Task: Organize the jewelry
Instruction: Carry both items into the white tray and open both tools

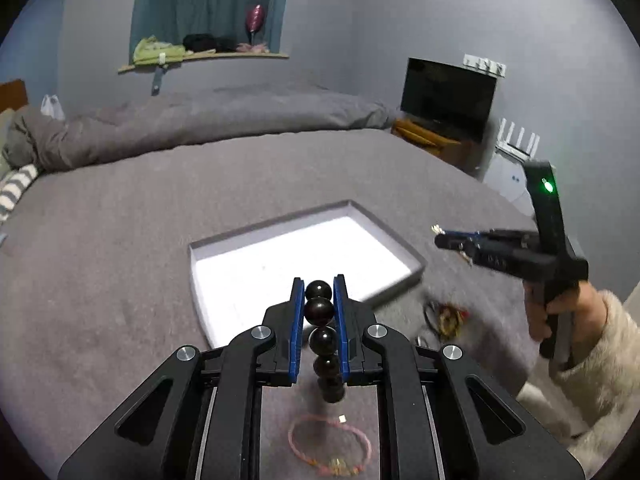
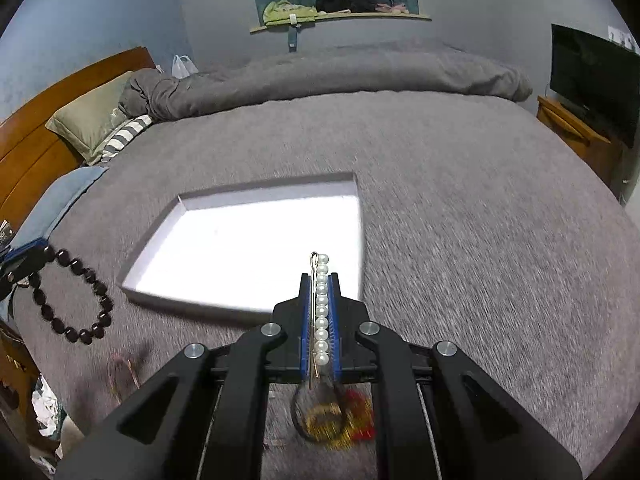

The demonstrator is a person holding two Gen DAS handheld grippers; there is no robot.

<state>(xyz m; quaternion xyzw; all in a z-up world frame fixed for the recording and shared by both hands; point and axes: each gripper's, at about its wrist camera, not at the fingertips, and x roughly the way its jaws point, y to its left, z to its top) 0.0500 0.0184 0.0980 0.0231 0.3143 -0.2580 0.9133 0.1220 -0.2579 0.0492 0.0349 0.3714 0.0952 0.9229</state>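
Observation:
My left gripper [image 1: 319, 285] is shut on a dark bead bracelet [image 1: 320, 311], held above the near edge of a shallow white tray [image 1: 416, 261] on the grey bed. The bracelet also hangs at the left of the right wrist view [image 2: 86, 300]. My right gripper [image 2: 320, 278] is shut on a pearl hair clip [image 2: 321, 308], just short of the tray's [image 2: 356, 186] near right corner. The right gripper also shows in the left wrist view [image 1: 440, 238], right of the tray. A pink cord bracelet [image 1: 330, 446] lies on the bed below my left gripper.
A tangle of black, gold and red jewelry [image 1: 446, 318] lies on the bed right of the tray; it also shows under my right gripper [image 2: 334, 416]. A rumpled grey duvet [image 1: 200, 120] lies behind. A TV [image 1: 448, 96] stands on a wooden stand at the right.

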